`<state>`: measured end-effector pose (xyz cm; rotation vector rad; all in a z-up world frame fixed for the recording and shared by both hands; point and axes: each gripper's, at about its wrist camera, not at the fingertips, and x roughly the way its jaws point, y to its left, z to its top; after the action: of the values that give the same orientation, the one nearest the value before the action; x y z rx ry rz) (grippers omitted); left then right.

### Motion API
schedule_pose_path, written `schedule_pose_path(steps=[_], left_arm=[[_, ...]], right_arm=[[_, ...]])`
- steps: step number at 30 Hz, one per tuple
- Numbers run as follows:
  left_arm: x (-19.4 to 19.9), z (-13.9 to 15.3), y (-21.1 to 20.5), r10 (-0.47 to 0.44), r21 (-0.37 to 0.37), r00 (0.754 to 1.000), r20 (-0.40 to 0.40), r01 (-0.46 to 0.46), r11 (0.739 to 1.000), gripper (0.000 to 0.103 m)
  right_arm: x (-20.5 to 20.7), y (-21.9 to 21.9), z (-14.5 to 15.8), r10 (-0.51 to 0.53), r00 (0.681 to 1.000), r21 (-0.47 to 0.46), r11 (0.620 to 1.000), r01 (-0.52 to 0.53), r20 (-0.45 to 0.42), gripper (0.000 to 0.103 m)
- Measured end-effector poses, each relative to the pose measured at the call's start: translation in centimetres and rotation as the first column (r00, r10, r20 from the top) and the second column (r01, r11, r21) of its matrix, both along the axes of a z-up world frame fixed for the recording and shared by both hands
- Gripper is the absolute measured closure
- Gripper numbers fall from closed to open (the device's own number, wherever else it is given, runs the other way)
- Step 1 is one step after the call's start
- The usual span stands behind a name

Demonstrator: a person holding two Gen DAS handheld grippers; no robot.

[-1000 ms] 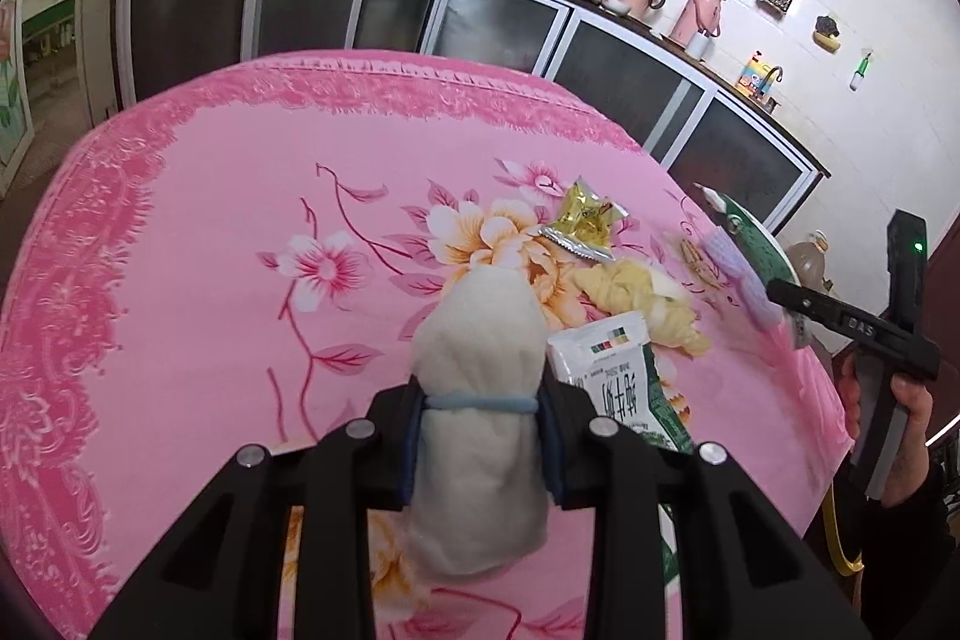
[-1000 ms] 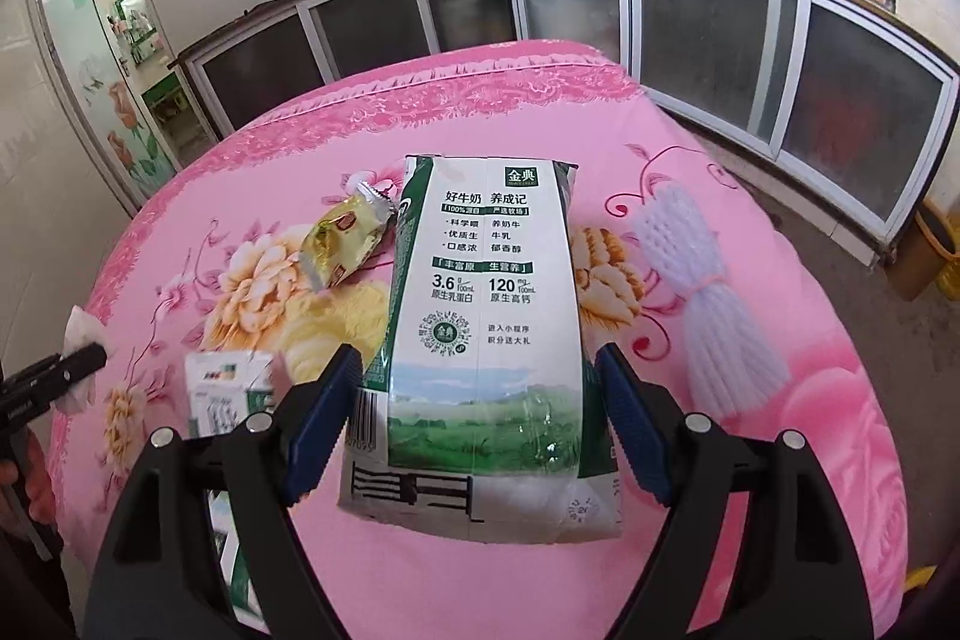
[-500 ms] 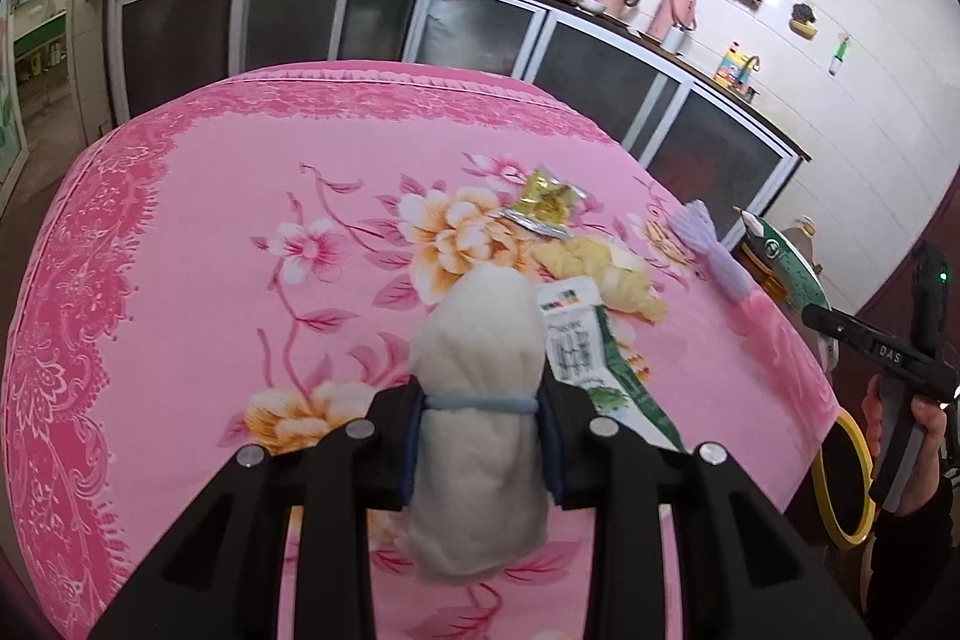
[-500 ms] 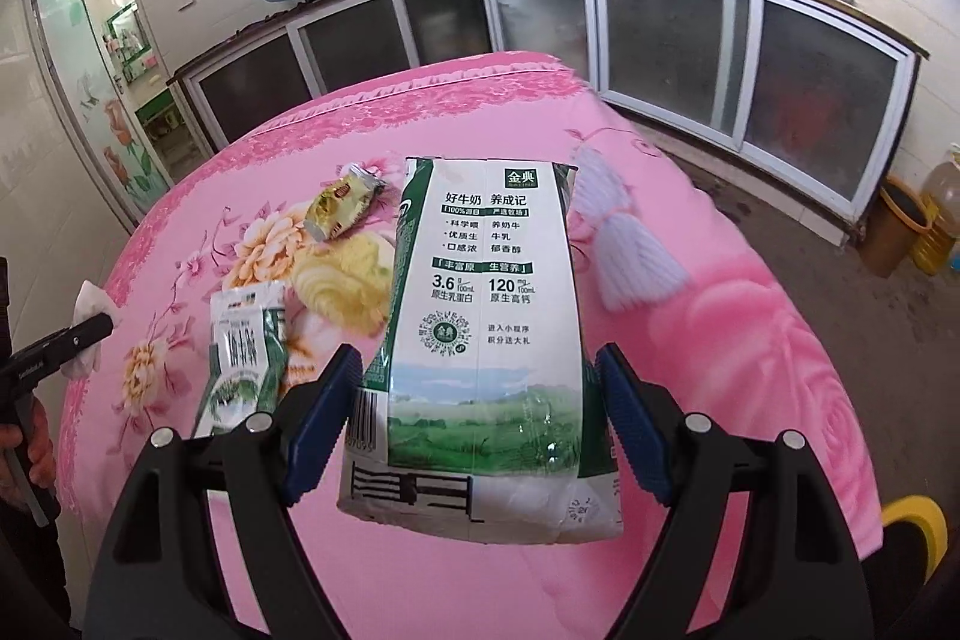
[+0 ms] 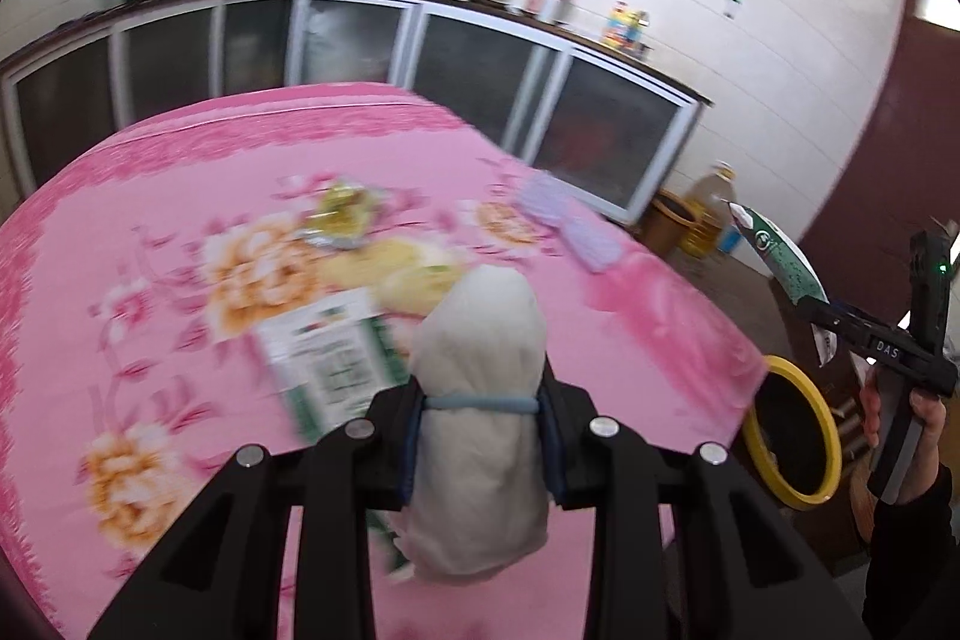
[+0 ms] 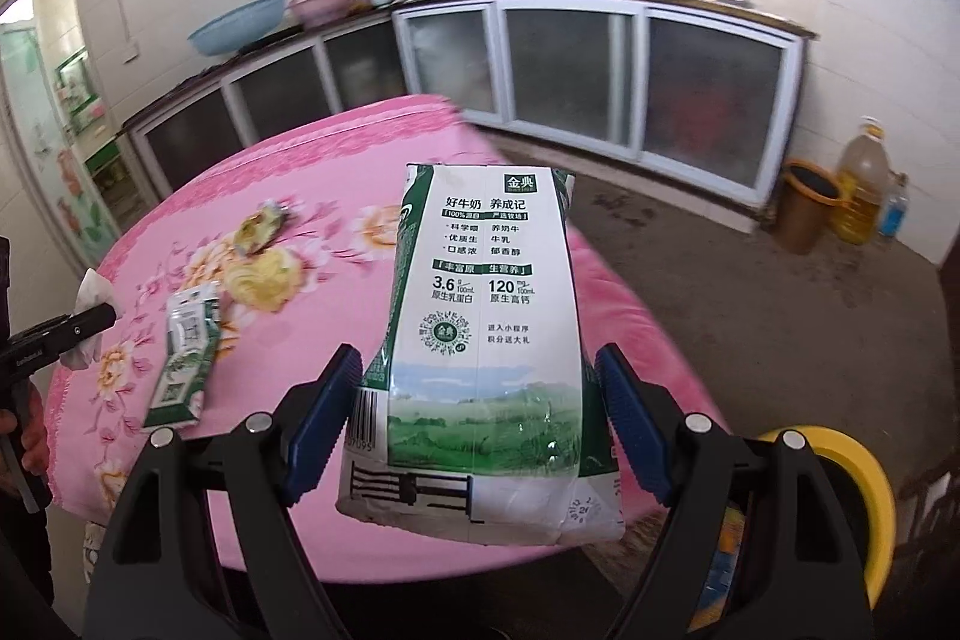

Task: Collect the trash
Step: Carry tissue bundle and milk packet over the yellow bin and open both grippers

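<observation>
White tissue wad (image 5: 480,400) is sitting clenched in left gripper (image 5: 480,400); right gripper (image 6: 474,400) is grasping milk carton (image 6: 480,340) beside yellow-rimmed bin (image 6: 852,496); centre carton over the rim before releasing, I judge.

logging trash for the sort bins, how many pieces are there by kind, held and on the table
Milk cartons: 2, large milk carton in right gripper, small flattened carton on table.
Tissue wads: 1, white tissue wad in left gripper.
Snack wrappers: 1.
Yellow foam net: 1.
Purple foam net: 1.
Total: 6
</observation>
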<state>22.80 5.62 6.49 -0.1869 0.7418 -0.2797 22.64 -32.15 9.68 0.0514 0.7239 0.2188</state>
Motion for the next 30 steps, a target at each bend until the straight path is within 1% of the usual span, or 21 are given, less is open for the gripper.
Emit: schedule_pose_path(steps=[4, 7, 11, 16, 20, 25, 30], left_arm=[[0.7, 0.8, -4.7, -0.094, -0.006, 0.995, 0.019, 0.094, 0.996, 0.074], [1.1, 1.4, -9.1, -0.179, -0.006, 0.983, 0.037, 0.18, 0.984, 0.074], [1.4, 1.7, -14.6, -0.281, -0.006, 0.959, 0.047, 0.281, 0.96, 0.074], [1.6, 1.3, -22.0, -0.41, -0.018, 0.911, 0.044, 0.411, 0.911, 0.074], [1.4, 0.0, -27.4, -0.498, -0.023, 0.867, 0.018, 0.499, 0.867, 0.074], [1.4, -2.3, -33.1, -0.573, -0.017, 0.819, -0.022, 0.573, 0.82, 0.074], [1.6, -4.5, -37.5, -0.613, -0.01, 0.787, -0.07, 0.614, 0.789, 0.074]], right_arm=[[-2.4, -4.3, 0.4, -0.076, 0.997, -0.004, 0.997, 0.076, 0.014, 0.027], [-4.1, -7.2, 0.7, -0.13, 0.991, -0.01, 0.991, 0.13, 0.024, 0.027], [-6.4, -10.8, 0.9, -0.196, 0.98, -0.023, 0.98, 0.197, 0.034, 0.027], [-9.0, -14.1, 0.5, -0.266, 0.963, -0.049, 0.962, 0.267, 0.036, 0.027], [-10.6, -16.4, -0.5, -0.305, 0.952, -0.058, 0.95, 0.306, 0.021, 0.027], [-12.0, -18.9, -2.3, -0.349, 0.937, -0.058, 0.936, 0.348, -0.013, 0.027], [-12.7, -20.6, -4.6, -0.376, 0.925, -0.052, 0.926, 0.374, -0.051, 0.027]])
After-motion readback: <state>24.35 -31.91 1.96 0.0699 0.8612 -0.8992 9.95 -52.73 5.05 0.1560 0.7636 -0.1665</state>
